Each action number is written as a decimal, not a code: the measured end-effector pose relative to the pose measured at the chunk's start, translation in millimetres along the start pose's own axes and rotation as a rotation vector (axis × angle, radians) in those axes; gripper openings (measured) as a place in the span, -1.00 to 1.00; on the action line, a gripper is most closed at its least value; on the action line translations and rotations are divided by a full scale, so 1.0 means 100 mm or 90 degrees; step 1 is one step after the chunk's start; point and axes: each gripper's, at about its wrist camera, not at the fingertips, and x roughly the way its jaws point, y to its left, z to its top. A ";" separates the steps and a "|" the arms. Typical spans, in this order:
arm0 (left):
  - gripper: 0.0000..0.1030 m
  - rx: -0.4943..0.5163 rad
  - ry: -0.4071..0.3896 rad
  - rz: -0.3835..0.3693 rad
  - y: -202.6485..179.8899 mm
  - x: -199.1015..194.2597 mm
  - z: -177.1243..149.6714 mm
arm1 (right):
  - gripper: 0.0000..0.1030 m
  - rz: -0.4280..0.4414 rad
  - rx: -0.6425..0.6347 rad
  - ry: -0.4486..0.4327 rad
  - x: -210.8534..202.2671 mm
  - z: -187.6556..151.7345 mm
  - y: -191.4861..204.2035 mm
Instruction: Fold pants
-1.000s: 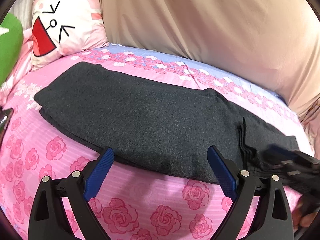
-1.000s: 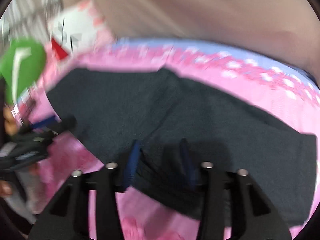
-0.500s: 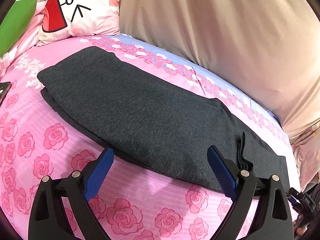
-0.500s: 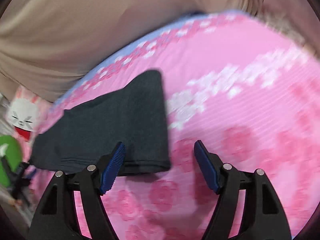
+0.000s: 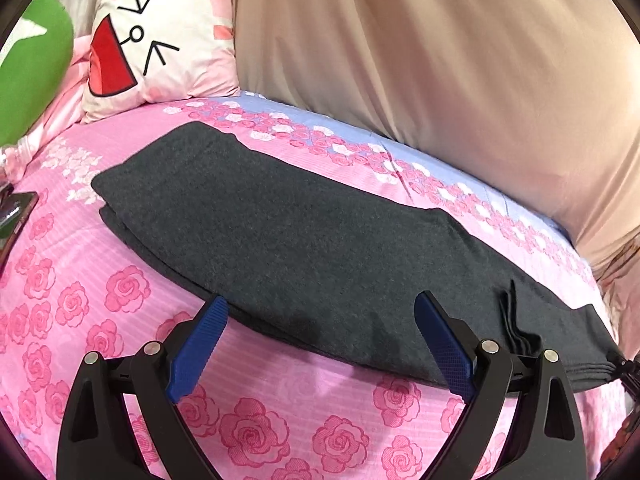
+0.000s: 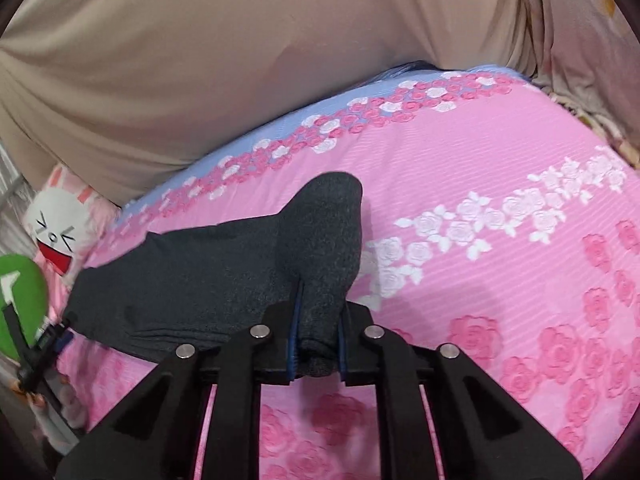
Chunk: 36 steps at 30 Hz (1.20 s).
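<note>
Bed [image 5: 120,292]: pink sheet printed with roses, a blue band along the far side, soft and slightly domed under the lens. It serves as my work surface; a beige draped cloth [image 5: 440,60] backs it. A cartoon-face pillow [image 5: 160,36] sits at the head end, clear of the work.

Pants [image 5: 304,240]: dark grey, matte, felted-looking knit. They lie lengthwise across the sheet as one long flat strip, layers stacked, the edges nearly aligned at the pillow end. My judgement: the leg-on-leg fold is done, and the next fold brings one end over toward the other.

Right gripper [image 6: 316,344]: clenched on the near corner of the pants' end. The fabric [image 6: 320,240] bunches between the blue pads and rises in a soft hump ahead of them, so this end is lifted off the sheet. I hold the corner because it lets the whole end follow when I carry it over. From the left wrist view the same end shows tight pleats [image 5: 516,328] where the cloth gathers toward the grip.

Left gripper [image 5: 320,344]: released, jaws spread wide, blue ribbed pads [image 5: 196,352] hovering just off the near edge of the pants at mid-length, touching nothing that I can see. Judgement: it waits there to pin or catch the fold line.

Risk: stacked layers may slip apart, since only one corner is held.
</note>
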 end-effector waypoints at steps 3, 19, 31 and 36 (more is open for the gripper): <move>0.80 0.020 -0.005 -0.007 -0.07 -0.04 -0.03 | -0.77 -0.019 0.023 -0.018 -0.15 0.02 -0.25; 0.80 -0.274 0.035 -0.083 0.90 -0.03 0.03 | 0.46 0.054 -0.251 -0.017 -0.27 -0.36 1.10; 0.80 -0.310 0.022 -0.078 1.40 -0.02 0.10 | -0.83 0.062 -0.220 0.099 0.52 -0.34 1.44; 0.80 -0.324 0.017 -0.095 1.43 0.00 0.13 | -0.80 0.097 -0.227 0.046 0.35 -0.22 1.71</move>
